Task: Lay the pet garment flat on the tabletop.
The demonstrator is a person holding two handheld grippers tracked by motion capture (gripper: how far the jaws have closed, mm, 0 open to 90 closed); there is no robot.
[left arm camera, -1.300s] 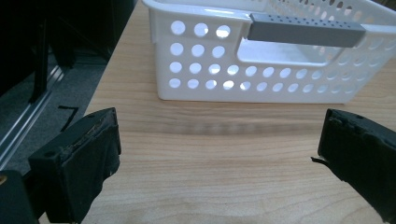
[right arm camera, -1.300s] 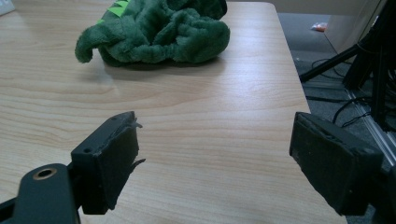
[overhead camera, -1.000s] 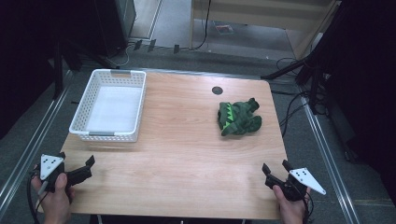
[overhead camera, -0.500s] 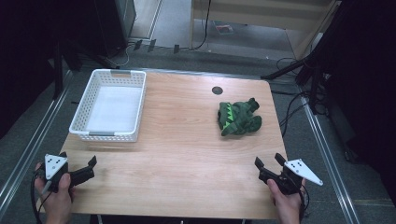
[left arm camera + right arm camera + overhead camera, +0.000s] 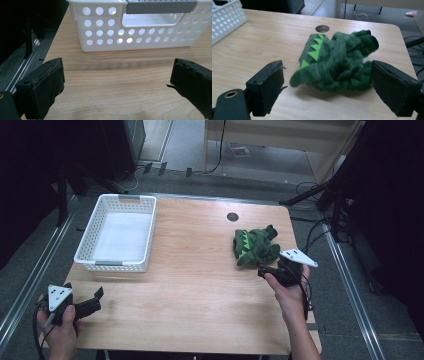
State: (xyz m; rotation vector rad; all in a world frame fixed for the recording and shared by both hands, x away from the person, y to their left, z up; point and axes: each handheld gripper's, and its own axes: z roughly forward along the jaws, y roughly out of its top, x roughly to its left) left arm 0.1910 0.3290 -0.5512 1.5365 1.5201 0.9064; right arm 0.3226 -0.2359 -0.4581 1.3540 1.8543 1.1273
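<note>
Left gripper [image 5: 92, 301] has stayed at seven o'clock, jaws wide apart, facing the white perforated plastic basket [image 5: 119, 233]. Right gripper [image 5: 270, 269] has moved forward to the green plush dinosaur toy [image 5: 256, 245] at three o'clock, jaws spread apart, holding nothing.

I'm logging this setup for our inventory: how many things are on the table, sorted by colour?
White: 1, the basket
Green: 1, the plush toy
Total: 2 things on the table
</note>
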